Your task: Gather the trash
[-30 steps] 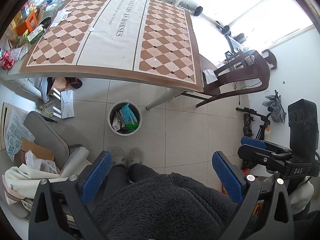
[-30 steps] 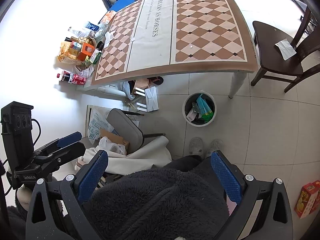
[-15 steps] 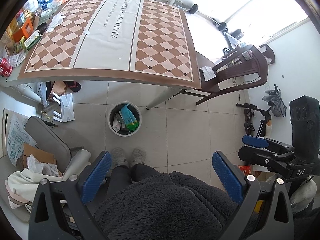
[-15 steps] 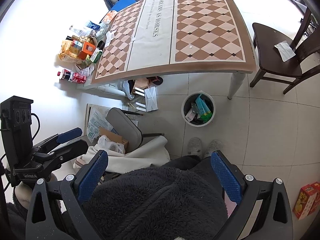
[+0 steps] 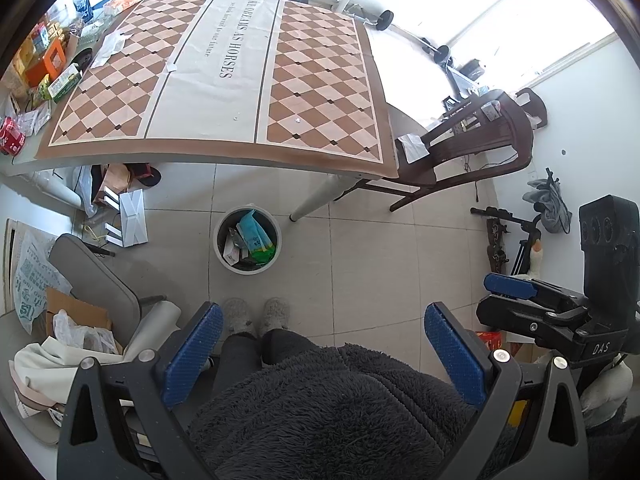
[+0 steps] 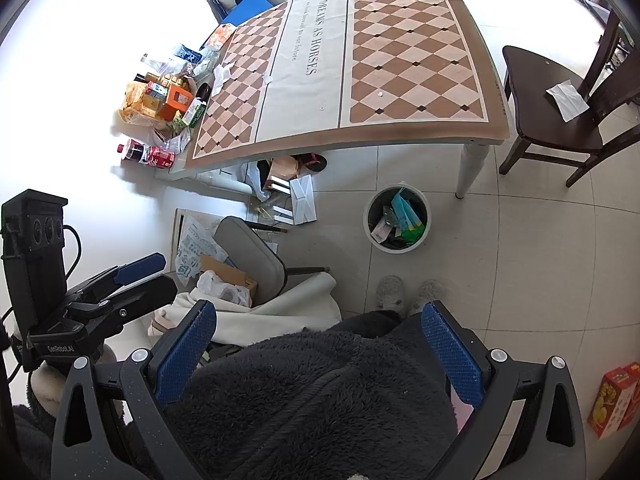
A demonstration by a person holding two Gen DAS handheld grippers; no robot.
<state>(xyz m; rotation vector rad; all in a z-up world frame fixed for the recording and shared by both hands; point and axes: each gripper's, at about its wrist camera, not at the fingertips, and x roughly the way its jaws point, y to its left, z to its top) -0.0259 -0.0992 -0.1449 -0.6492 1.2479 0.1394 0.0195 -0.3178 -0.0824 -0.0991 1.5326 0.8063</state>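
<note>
A grey trash bin [image 5: 218, 240] stands on the tiled floor by the table leg, holding a blue-green packet and other wrappers; it also shows in the right wrist view [image 6: 370, 224]. Crumpled white paper [image 5: 108, 44] lies on the checkered table [image 5: 320, 80], with small scraps near it. My left gripper [image 5: 322, 354] is open and empty, held high over my lap. My right gripper [image 6: 318, 352] is open and empty too. Each gripper shows in the other's view, the right one [image 5: 520, 290] and the left one [image 6: 132, 270].
Snack boxes, packets and a red cola bottle [image 6: 146, 154] crowd the table's far left end. A dark wooden chair [image 5: 472, 148] with a paper on its seat stands right. A grey chair [image 6: 252, 256], cardboard and bags lie left. A red box [image 6: 614, 400] is on the floor.
Both grippers have risen slightly, so the table and bin look a little farther. Both stay open and empty.
</note>
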